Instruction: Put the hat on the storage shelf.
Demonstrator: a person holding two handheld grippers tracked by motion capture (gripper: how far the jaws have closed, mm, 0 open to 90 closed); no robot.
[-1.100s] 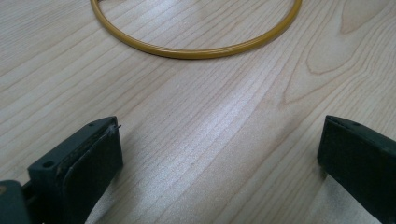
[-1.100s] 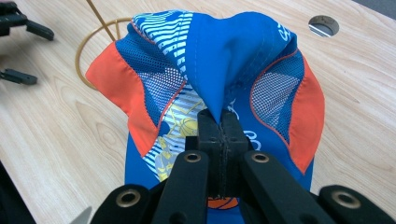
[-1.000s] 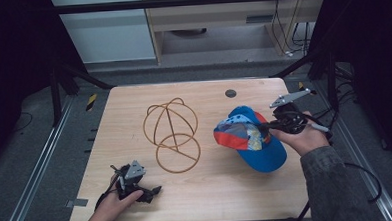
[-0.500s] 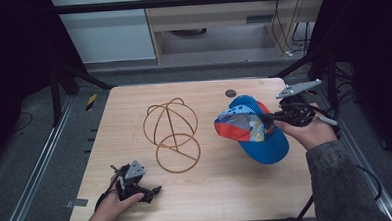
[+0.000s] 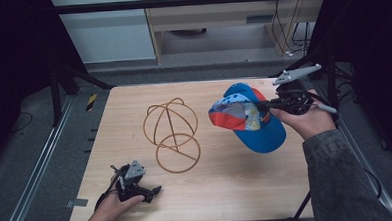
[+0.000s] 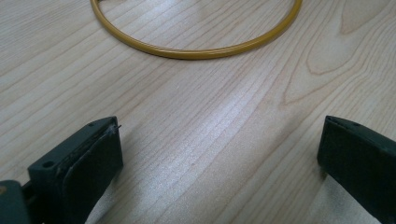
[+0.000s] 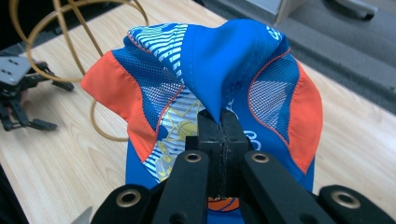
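1. Reference landmark: the wire cap stand [image 5: 172,134], a gold dome frame on a ring base, standing near the middle of the wooden table [image 5: 227,194].
2. The right gripper [image 5: 270,105] is clenched on the cap [image 5: 249,119], at the right of the stand. In the right gripper view the 2 jaws meet on a pinched fold of blue crown fabric [image 7: 219,79].
3. Position of the cap: in the air, right of the stand and apart from it, clear of the table. The brim hangs low toward the person; the crown faces the stand.
4. Probable reason for the grip: pinching the crown leaves the open underside free, so the cap can likely be lowered over the dome.
5. The left gripper [image 5: 155,191] rests on the table on the near-left side of the stand, held by the left hand [image 5: 110,207]. Its jaws are released and spread wide, with bare wood between them.
6. In the left gripper view, the ring base [image 6: 196,49] lies just ahead of the jaws, untouched. Judged purpose: parked close enough to steady the stand if the cap pushes it.
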